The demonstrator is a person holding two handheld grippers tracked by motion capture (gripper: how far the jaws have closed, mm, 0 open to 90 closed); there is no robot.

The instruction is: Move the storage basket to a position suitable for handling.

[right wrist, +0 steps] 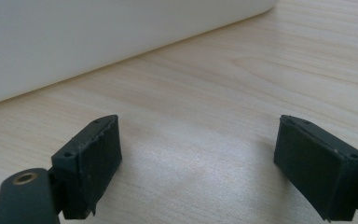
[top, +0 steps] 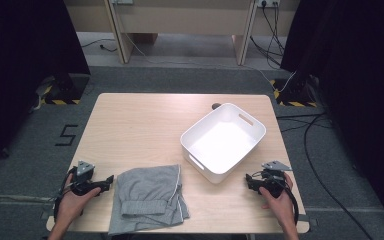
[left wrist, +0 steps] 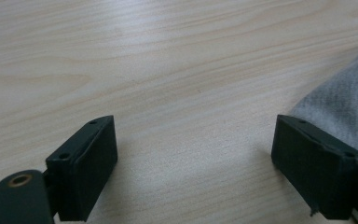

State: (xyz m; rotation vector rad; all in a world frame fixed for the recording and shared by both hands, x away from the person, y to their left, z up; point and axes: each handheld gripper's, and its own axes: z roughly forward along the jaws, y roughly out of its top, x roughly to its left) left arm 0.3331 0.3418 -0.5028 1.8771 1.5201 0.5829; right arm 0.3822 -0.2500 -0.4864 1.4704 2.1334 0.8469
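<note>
Nothing seems started: the grey shorts [top: 150,197] lie folded at the desk's near edge, white bin [top: 223,141] empty, left gripper [top: 107,181] and right gripper [top: 249,180] wide open, holding nothing

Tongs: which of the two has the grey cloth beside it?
The left tongs: the folded grey fabric shorts lie right beside them; the right tongs face the white plastic bin.

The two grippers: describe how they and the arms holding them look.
Both are black handheld tools. The left gripper and the right gripper each carry a grey three-cornered plate on top and trail a black cable that loops by the wrist. In the gripper views, the jaws are flat, blocky black pads with small screw holes, and a brass-ringed hole sits at lower left. The forearms are bare, with no sleeves visible.
</note>
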